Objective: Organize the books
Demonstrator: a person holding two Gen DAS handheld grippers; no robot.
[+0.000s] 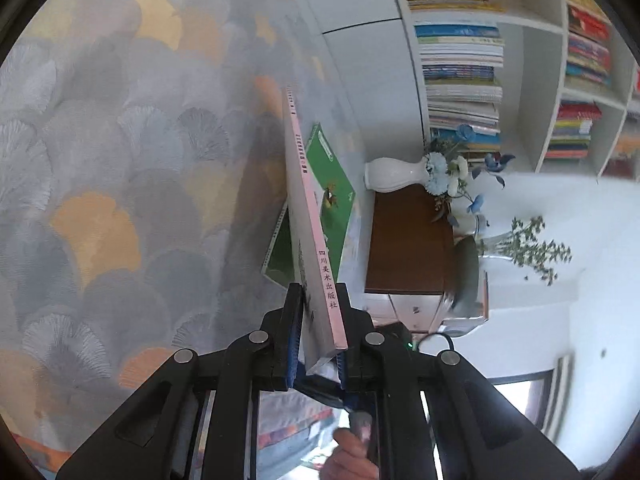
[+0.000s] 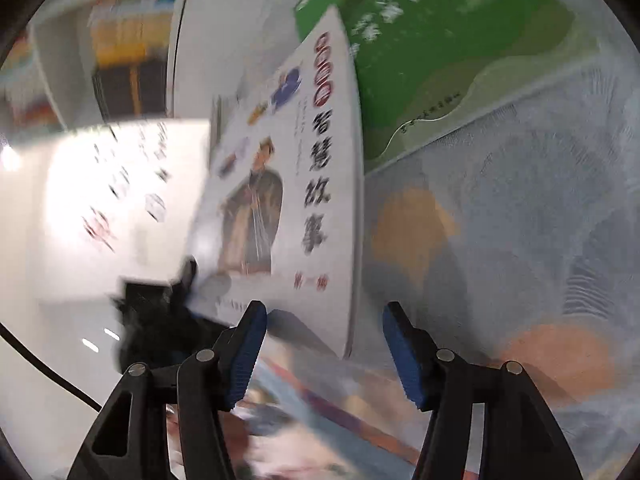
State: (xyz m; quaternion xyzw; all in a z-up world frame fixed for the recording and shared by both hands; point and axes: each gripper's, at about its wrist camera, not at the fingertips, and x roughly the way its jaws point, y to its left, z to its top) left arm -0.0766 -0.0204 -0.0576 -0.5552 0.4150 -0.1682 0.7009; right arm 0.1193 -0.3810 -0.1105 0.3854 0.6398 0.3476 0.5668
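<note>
Left gripper [image 1: 320,320] clenched on the near end of a pink-spined book [image 1: 310,216], held on edge above the patterned cloth [image 1: 120,160]. Right gripper [image 2: 324,344] with fingers [image 2: 248,356] released, parted just short of the same book's [image 2: 288,184] lower edge, not yet touching it. Green book [image 1: 332,196] lying flat beyond on the cloth. Shelves [image 1: 528,80] behind already well filled. By the look of it early: one book lifted, none seen going onto a shelf, green one waiting.

I read 四川美术出版社 on the pink spine [image 1: 326,284] at my six o'clock; the white book cover [image 2: 288,200] shows 智慧故事 at twelve.
</note>
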